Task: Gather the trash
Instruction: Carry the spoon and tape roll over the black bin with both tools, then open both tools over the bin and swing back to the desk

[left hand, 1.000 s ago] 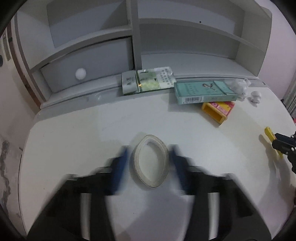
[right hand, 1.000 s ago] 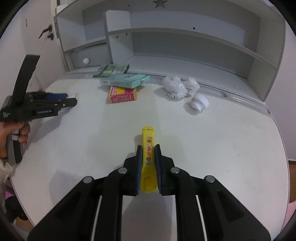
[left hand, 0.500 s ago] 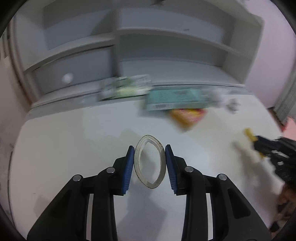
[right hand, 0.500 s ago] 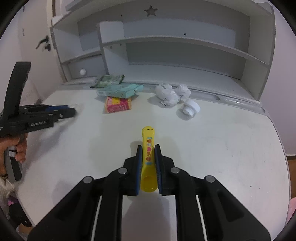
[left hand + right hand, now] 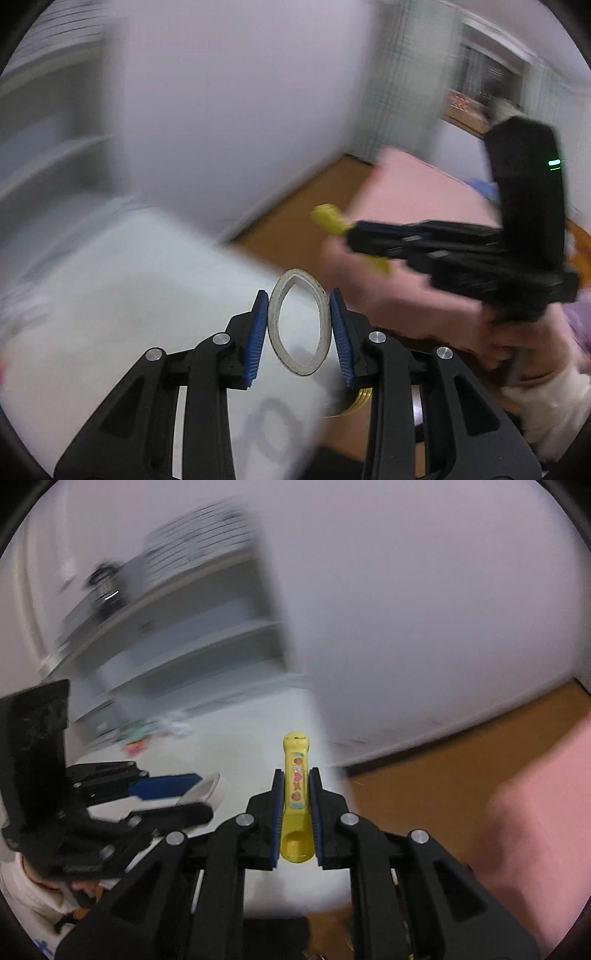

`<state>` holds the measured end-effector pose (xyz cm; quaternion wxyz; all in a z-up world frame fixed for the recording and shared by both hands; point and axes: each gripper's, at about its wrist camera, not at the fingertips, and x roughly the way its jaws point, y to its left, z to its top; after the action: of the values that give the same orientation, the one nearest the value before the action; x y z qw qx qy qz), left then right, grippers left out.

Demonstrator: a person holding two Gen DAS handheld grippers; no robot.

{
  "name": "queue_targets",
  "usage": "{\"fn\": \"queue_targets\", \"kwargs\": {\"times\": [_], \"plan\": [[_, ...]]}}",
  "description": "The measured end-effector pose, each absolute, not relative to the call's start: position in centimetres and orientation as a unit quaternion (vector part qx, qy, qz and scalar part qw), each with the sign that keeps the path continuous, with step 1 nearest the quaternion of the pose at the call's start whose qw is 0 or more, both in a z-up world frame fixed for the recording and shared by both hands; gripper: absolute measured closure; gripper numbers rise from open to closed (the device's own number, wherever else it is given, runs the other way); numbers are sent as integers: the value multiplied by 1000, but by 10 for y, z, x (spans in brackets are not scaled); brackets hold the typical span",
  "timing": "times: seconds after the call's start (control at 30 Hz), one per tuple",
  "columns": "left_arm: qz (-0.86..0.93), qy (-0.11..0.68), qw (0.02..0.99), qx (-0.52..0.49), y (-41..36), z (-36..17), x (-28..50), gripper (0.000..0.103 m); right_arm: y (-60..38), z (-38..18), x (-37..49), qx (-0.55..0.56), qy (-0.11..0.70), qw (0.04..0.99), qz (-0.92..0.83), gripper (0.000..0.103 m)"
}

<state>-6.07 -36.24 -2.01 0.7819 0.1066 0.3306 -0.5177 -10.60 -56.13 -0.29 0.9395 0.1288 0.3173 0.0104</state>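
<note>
Item one, change of view: both my wrist cameras, which a moment ago looked over the desk and its shelves, now sweep past the desk's right edge toward wall, brown floor and something pink beside it; the blur says the swing is fast. Item two, left gripper [image 5: 298, 334]: clenched on the squashed tape ring [image 5: 298, 326], blue pads pressing both its sides, ring upright and oval exactly as it sat half a second back, now carried over the white desk [image 5: 122, 295] corner. Item three, right gripper [image 5: 296, 799]: jaws tight on the yellow tube [image 5: 296, 794], grip unchanged, the tube's tip pointing out past the desk edge toward the floor [image 5: 424, 775]. Reading: both pieces are lifted and in transit, so I judge the pick-up step done and the drop-off pending. Item four, left behind: crumpled white paper and small boxes [image 5: 159, 734], blurred, at the back of the desk near the shelf unit [image 5: 192, 635], still to be collected. Item five, containers: no bin is clearly visible; a yellowish rim [image 5: 354, 402] shows below the left gripper's finger, identity and contents impossible to tell
</note>
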Motion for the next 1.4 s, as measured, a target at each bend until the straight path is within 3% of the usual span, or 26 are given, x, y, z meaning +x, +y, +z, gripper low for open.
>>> {"fn": "queue_targets", "kwargs": {"times": [0.17, 0.3, 0.47, 0.63, 0.93, 0.97, 1.0, 1.03, 1.07, 1.13, 1.27, 1.33, 1.4], "plan": [[-589, 374, 689, 197, -482, -79, -131, 70, -656, -77, -164, 231, 363, 901, -46, 89], [-564, 460, 624, 286, -538, -199, -159, 70, -691, -180, -172, 328, 427, 842, -40, 89], [-491, 563, 596, 295, -555, -306, -135, 70, -706, -302, -160, 392, 505, 767, -51, 89], [-458, 593, 600, 281, -554, -328, -115, 70, -727, -349, -167, 433, 514, 738, -67, 89], [-450, 598, 608, 264, -562, -343, -99, 69, -731, -349, -162, 433, 511, 739, -77, 89], [-450, 591, 615, 265, -563, -342, -99, 62, -730, -347, -162, 425, 511, 743, -82, 88], [-451, 583, 622, 263, -564, -340, -99, 48, -729, -347, -162, 423, 509, 745, -85, 87], [-452, 575, 630, 262, -565, -336, -100, 10, -730, -343, -164, 429, 505, 743, -89, 79], [-454, 563, 639, 260, -564, -331, -101, 6, -731, -340, -166, 435, 503, 741, -95, 54], [-476, 539, 647, 252, -562, -314, -105, 6, -735, -328, -170, 440, 494, 742, -113, 28], [-505, 498, 665, 234, -548, -271, -119, 6, -743, -280, -172, 404, 466, 771, -157, 28], [-532, 440, 694, 205, -531, -222, -135, 6, -741, -239, -170, 357, 445, 799, -192, 26], [-568, 364, 716, 181, -506, -166, -153, 6, -730, -187, -169, 296, 405, 835, -226, 9]]}}
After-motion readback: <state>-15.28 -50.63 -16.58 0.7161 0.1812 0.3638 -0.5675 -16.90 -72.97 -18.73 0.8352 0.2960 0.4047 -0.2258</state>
